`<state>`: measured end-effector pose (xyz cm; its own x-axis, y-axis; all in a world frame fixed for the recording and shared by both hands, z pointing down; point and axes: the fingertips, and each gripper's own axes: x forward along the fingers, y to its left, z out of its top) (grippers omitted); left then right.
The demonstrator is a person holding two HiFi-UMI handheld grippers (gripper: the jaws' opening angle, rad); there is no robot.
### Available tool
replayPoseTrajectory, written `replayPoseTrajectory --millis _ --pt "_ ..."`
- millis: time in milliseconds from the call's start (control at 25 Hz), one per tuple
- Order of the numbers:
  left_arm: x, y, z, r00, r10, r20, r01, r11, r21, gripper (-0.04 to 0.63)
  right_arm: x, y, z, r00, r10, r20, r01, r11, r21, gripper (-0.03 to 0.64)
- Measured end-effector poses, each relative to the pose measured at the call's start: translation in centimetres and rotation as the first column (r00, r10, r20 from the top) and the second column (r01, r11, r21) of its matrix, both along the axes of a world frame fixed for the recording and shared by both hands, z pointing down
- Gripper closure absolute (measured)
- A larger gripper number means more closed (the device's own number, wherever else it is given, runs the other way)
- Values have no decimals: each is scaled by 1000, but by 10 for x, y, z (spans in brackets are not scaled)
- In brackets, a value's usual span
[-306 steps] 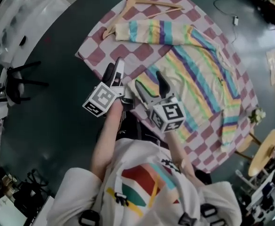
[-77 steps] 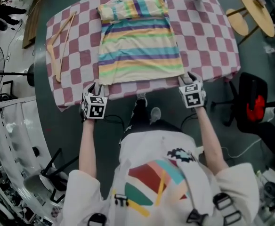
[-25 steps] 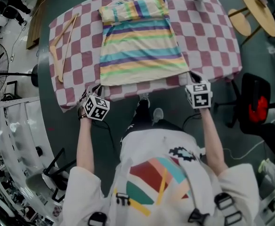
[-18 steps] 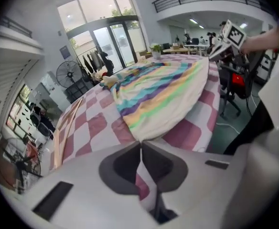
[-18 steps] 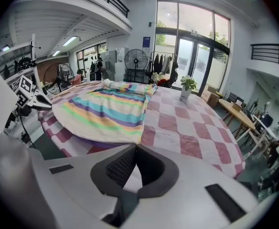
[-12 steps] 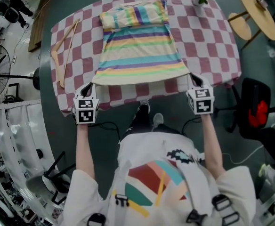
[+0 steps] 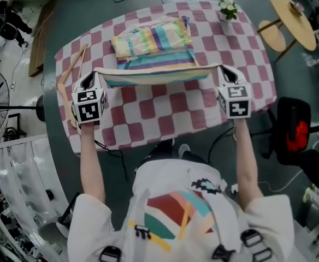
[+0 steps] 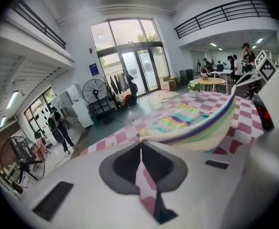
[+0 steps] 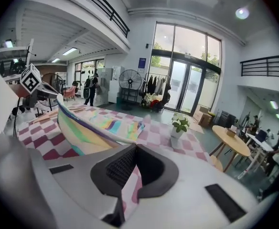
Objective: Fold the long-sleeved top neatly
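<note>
Hem of long-sleeved top point(image 7: 154, 42) rises off checkered table point(image 7: 165, 113) since half a second ago | left gripper point(image 7: 95, 74) pinches its left corner | right gripper point(image 7: 223, 69) pinches right corner | hem taut between them, rest lies on table

The top point(image 7: 151, 40) is showing soft, matt striped cloth, sagging limply. The tablecloth point(image 7: 165, 111) is looking like flat, matt fabric. The hanger point(image 7: 76, 60) is showing pale bare wood. The floor point(image 7: 94, 4) is gleaming smooth. The right gripper point(image 9: 132, 148) is showing matt white plastic and dark ribbed pads point(image 9: 120, 168).
</note>
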<state>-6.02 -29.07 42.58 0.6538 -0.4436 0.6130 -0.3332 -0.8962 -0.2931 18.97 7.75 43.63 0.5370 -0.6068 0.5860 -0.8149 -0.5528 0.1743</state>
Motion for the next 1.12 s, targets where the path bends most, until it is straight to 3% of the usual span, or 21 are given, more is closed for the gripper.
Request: replayPoseTrajectory --millis 360,720,960,1120 --pt "97 -94 2 995 -69 -71 67 997 -38 581 97 -89 -17 996 42 -80 -48 996 -73 608" --pt "138 -149 75 994 -95 57 101 986 -130 581 178 -178 23 997 -63 -53 50 973 -226 609" --pt "150 -180 116 981 -182 62 191 957 -216 581 213 -220 71 995 -98 18 99 952 -291 607" --pt "172 -188 141 978 -178 108 200 950 -239 581 235 -231 104 992 -119 32 122 932 -341 608"
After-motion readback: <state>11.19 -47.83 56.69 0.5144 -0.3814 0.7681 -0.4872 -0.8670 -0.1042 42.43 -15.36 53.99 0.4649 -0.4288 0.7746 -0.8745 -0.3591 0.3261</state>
